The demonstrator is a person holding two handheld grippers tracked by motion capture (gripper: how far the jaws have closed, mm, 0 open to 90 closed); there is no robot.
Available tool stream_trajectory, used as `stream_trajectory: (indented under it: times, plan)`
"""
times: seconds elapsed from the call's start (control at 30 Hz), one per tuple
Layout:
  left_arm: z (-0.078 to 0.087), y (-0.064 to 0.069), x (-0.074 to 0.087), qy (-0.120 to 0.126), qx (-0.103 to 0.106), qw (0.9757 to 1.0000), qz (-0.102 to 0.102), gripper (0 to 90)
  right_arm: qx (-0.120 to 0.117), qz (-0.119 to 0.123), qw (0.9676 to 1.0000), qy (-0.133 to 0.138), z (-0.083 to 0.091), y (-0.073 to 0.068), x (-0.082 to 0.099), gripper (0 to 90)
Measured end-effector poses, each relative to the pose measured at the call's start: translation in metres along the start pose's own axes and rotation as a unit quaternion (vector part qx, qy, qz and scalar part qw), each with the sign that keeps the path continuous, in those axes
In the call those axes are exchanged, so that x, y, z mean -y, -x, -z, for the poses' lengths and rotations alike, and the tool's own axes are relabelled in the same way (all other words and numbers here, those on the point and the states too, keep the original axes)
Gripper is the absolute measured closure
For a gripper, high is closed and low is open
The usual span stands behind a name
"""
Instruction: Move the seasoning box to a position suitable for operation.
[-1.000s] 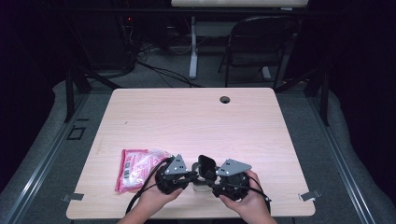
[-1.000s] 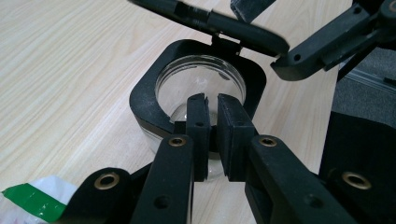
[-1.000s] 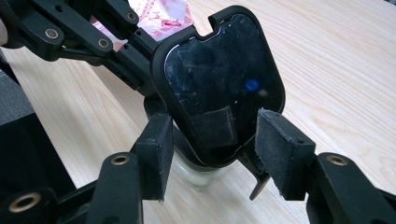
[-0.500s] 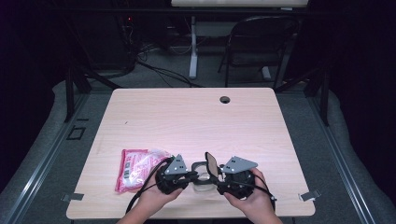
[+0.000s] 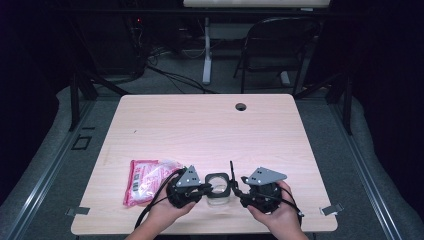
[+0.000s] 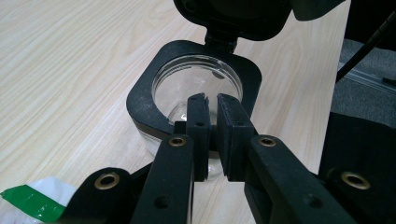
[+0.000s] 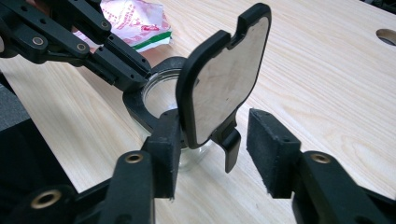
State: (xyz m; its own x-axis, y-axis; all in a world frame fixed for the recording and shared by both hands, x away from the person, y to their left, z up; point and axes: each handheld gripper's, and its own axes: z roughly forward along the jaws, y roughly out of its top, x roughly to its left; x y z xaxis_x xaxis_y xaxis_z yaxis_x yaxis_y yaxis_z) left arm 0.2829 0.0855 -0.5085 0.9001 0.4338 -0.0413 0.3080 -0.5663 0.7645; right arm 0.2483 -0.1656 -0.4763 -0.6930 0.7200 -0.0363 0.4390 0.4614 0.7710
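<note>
A clear jar (image 5: 218, 188) with a black square rim (image 6: 144, 102) stands near the table's front edge. My left gripper (image 6: 212, 100) is shut on the near side of that rim and holds the jar in place. The jar's hinged black lid (image 7: 224, 79) stands swung up, almost upright. It rises between the jaws of my right gripper (image 7: 217, 128), which have just been closing. The left pad is against the lid's edge and the right pad (image 7: 271, 140) stands apart from it. In the high view the left gripper (image 5: 207, 187) and right gripper (image 5: 235, 187) flank the jar.
A pink and white packet (image 5: 147, 180) with a green strip lies left of the left hand. The wooden table (image 5: 200, 130) has a cable hole (image 5: 241, 106) at its far edge. A folding chair (image 5: 275, 50) and cables stand behind the table.
The lid has swung from tilted over the jar to nearly upright. My right hand has shifted slightly to the right. The left gripper and the jar have stayed put.
</note>
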Motion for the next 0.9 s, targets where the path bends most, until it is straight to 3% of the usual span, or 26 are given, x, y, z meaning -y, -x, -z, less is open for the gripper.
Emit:
stream_trajectory:
  times: [0.37, 0.53, 0.63, 0.67, 0.77, 0.83, 0.9]
  plan:
    - [0.0, -0.001, 0.0, -0.001, 0.004, 1.0, 0.003, 83.7, -0.005, -0.021, 0.9998, 0.005, 0.005, 0.006, 0.009, 59.3]
    - [0.005, -0.004, -0.001, 0.01, -0.01, 0.9999, 0.009, 75.3, -0.01, -0.026, 0.9996, 0.003, 0.0, 0.003, 0.007, 56.4]
    - [0.01, -0.007, -0.001, 0.011, -0.016, 0.9997, 0.013, 71.5, -0.001, -0.03, 0.9995, -0.003, -0.006, 0.001, 0.006, 55.1]
    - [0.014, -0.01, -0.001, 0.018, -0.019, 0.9994, 0.023, 70.4, 0.001, -0.033, 0.9995, -0.003, -0.008, 0.001, 0.006, 55.1]
    - [0.02, -0.015, 0.001, 0.024, -0.026, 0.9988, 0.034, 67.1, 0.006, -0.036, 0.9993, -0.008, -0.01, 0.001, 0.004, 61.7]
    - [0.023, -0.017, 0.002, 0.029, -0.029, 0.9984, 0.039, 65.5, -0.007, -0.041, 0.9991, -0.012, -0.01, 0.003, 0.003, 70.3]
    - [0.025, -0.018, 0.002, 0.028, -0.031, 0.9983, 0.039, 64.9, -0.011, -0.042, 0.999, -0.014, -0.01, 0.004, 0.003, 72.0]
